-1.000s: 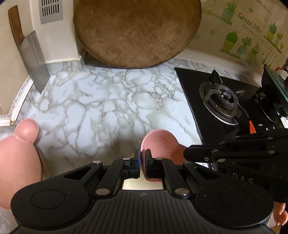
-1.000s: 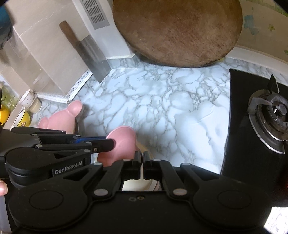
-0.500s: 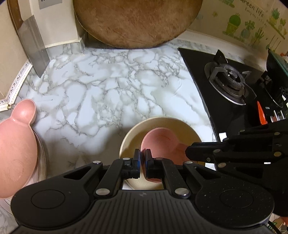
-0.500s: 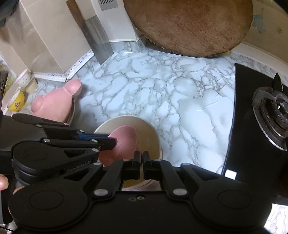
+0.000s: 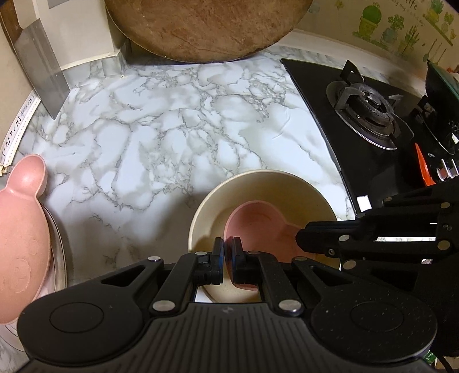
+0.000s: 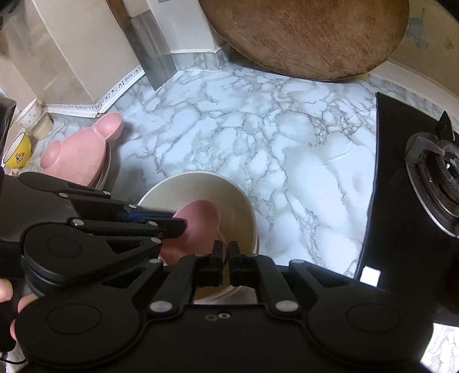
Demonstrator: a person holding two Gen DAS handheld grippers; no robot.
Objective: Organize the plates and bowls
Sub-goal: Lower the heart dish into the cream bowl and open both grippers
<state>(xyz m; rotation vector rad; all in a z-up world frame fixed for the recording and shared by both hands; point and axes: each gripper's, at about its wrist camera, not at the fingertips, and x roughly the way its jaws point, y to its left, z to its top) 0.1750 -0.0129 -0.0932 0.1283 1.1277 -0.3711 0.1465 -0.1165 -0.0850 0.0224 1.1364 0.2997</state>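
Pink bowl (image 5: 252,226) sits inside cream bowl (image 5: 258,178) on marble counter (image 5: 172,137). Left gripper (image 5: 227,258) clenched on the pink rim; right gripper (image 6: 225,258) jaws opening, straddling its rim. Second pink plate (image 6: 77,155) lies near.

I read the counter (image 5: 178,137) as smooth, faintly glossy marble-pattern laminate. On it, the cream bowl (image 5: 258,183) looks matt, and the pink mouse-eared dish (image 5: 252,223) inside it is matt plastic. At the counter's back, the round board (image 5: 206,25) is rough, worn wood; the cleaver blade (image 5: 43,71) is brushed metal. Right of the counter, the hob (image 5: 330,120) is glossy black glass.
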